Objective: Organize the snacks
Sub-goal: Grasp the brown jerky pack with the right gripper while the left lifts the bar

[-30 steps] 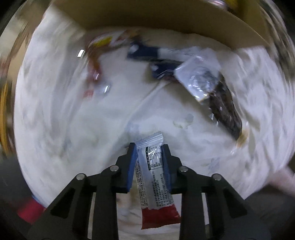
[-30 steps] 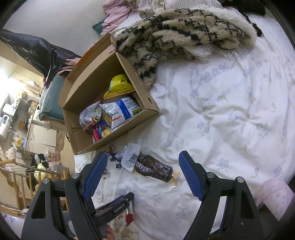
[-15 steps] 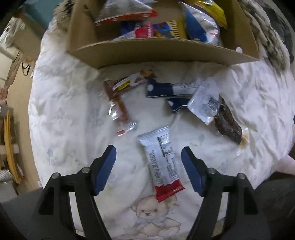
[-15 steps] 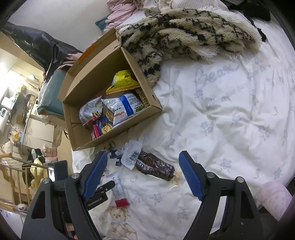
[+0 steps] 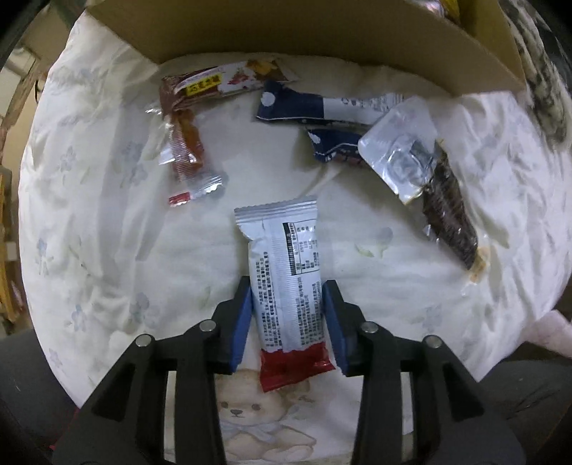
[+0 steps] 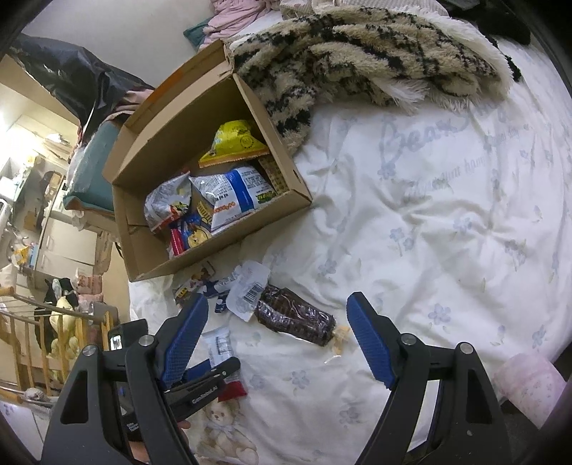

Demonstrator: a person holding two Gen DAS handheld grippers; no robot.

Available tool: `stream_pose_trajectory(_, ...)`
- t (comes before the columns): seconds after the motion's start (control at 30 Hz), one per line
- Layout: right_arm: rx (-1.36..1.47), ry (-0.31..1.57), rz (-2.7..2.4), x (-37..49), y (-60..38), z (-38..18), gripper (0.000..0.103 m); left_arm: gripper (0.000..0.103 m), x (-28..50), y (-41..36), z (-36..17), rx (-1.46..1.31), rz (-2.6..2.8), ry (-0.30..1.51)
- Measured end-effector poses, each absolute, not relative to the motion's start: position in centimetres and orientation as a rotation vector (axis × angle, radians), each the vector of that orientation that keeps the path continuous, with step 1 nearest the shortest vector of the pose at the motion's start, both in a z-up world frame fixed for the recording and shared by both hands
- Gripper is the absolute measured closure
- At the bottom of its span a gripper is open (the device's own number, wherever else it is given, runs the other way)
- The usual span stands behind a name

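Observation:
My left gripper [image 5: 287, 289] is shut on a silver snack bar with a red end [image 5: 286, 272], which lies on the white bedsheet. Ahead lie a brown bar [image 5: 214, 84], a clear red-brown sachet [image 5: 187, 153], two navy packets [image 5: 311, 105], a clear pouch [image 5: 404, 153] and a dark brown wrapped snack [image 5: 448, 218]. The cardboard box [image 5: 304, 32] stands beyond them. My right gripper [image 6: 277, 307] is open and empty, held above the dark snack [image 6: 295, 316]. The left gripper [image 6: 203, 375] and the silver bar [image 6: 220, 345] show at lower left. The box [image 6: 221, 246] holds several snack bags.
A furry leopard-print blanket [image 6: 357, 64] lies behind and right of the box. A pink object [image 6: 529, 382] sits at the bed's right edge. The bed edge drops off at the left, with wooden rails [image 6: 32, 343] and furniture beyond. A teddy-bear print [image 5: 250, 415] marks the sheet.
Half a second ago my left gripper was open and higher above the silver bar; it has come down and closed on it. My right gripper stays open, almost still.

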State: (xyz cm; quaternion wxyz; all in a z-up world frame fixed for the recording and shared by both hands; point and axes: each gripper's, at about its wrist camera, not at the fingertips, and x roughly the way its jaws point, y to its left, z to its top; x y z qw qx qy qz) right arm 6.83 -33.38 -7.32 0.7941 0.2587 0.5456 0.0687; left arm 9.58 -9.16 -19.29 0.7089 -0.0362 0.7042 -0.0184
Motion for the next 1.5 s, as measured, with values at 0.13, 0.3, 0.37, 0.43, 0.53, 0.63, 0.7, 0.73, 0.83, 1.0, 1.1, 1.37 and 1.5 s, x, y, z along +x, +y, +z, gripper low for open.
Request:
stream_pose_trajectory(0.13, 0.546, 1.185, 0.139, 7.0, -33.2, -7.7, 0.021, 0.076, 9.7, -9.5, -19.1, -0.118, -0.050, 1.574)
stream_pose_trajectory(0.3, 0.535, 1.189, 0.140, 7.1, -33.1, -7.8, 0.021, 0.076, 9.8, -7.2, -15.4, -0.063, -0.108, 1.513)
stream_pose_trajectory(0.37, 0.520, 1.193, 0.148, 7.3, -32.7, -7.8, 0.021, 0.076, 9.8, -6.2, -12.8, -0.067, -0.140, 1.467)
stream_pose_trajectory(0.43, 0.493, 1.193, 0.158, 7.4, -32.2, -7.8, 0.021, 0.076, 9.4, -5.4, -10.7, -0.053, -0.159, 1.425)
stream_pose_trajectory(0.53, 0.438, 1.191, 0.176, 7.8, -31.2, -7.7, 0.021, 0.076, 9.6, -5.1, -7.7, -0.008, -0.176, 1.350)
stream_pose_trajectory(0.63, 0.364, 1.238, 0.205, 8.9, -30.1, -8.5, 0.021, 0.076, 9.7, -3.5, -6.2, 0.023, -0.177, 1.299)
stream_pose_trajectory(0.7, 0.307, 1.287, 0.229, 10.0, -29.4, -9.2, 0.021, 0.076, 10.0, -2.3, -6.3, 0.009, -0.173, 1.275)
stream_pose_trajectory(0.73, 0.276, 1.319, 0.251, 10.6, -29.1, -9.6, 0.021, 0.076, 10.0, -2.0, -6.2, 0.001, -0.168, 1.269)
stream_pose_trajectory(0.83, 0.187, 1.339, 0.288, 11.7, -28.5, -9.9, 0.021, 0.076, 10.4, -0.4, -7.5, -0.078, -0.146, 1.302)
stream_pose_trajectory(1.0, 0.000, 1.483, 0.369, 13.2, -26.3, -13.9, 0.021, 0.076, 11.4, 0.5, -8.3, -0.142, -0.112, 1.326)
stream_pose_trajectory(1.1, -0.128, 1.544, 0.443, 12.9, -23.6, -16.3, 0.021, 0.076, 11.6, 0.2, -8.4, -0.150, -0.120, 1.324)
stream_pose_trajectory(1.37, -0.282, 1.575, 0.462, 13.2, -21.3, -19.8, 0.021, 0.076, 11.6, -0.1, -8.7, -0.135, -0.121, 1.323)
stream_pose_trajectory(1.5, -0.262, 1.578, 0.467, 13.3, -22.1, -19.6, 0.034, 0.076, 11.6, -0.2, -8.7, -0.132, -0.112, 1.318)
